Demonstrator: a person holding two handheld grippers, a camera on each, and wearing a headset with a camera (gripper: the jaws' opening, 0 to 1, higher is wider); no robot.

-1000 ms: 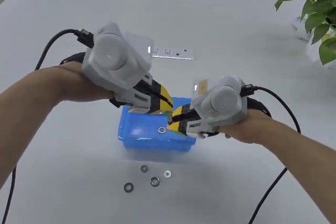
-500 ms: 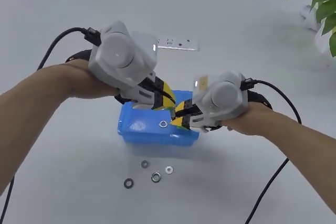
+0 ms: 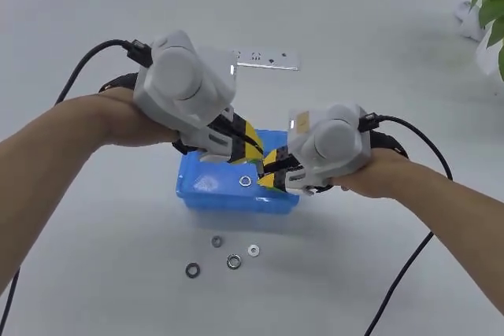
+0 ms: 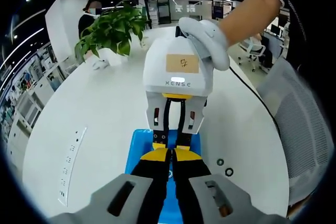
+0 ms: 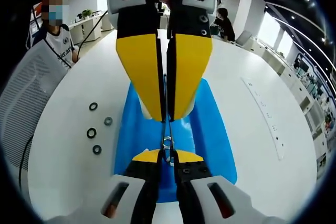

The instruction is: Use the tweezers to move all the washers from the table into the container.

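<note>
Tweezers (image 5: 165, 129) are pinched in my left gripper (image 5: 168, 115), its yellow jaws squeezed in on the thin steel legs with barely a sliver of gap. The legs run out past those jaws and narrow to a point right above the blue container (image 5: 210, 129), and there at the tips is one washer (image 5: 167, 141). From the right gripper view I can't say whether it hangs in the tips or lies on the container's floor beneath them. In the head view it shows as a small ring against the blue, near the container's middle.

My right gripper (image 5: 167, 157) faces the left one nose to nose over the container, its tips just beside that washer. Its jaws are drawn close with a slim slot between them, and the tweezer tips point into that slot; whether the jaws nip anything I can't tell. Both grippers hang above the container, the left one coming in from its far-left corner, the right one from its right edge.

Four loose washers (image 3: 234, 261) lie on the white table (image 3: 354, 37) in front of the container's near wall, in a small cluster, none touching the container. A white power strip (image 3: 268, 59) lies beyond the container's far side, well apart from it.
</note>
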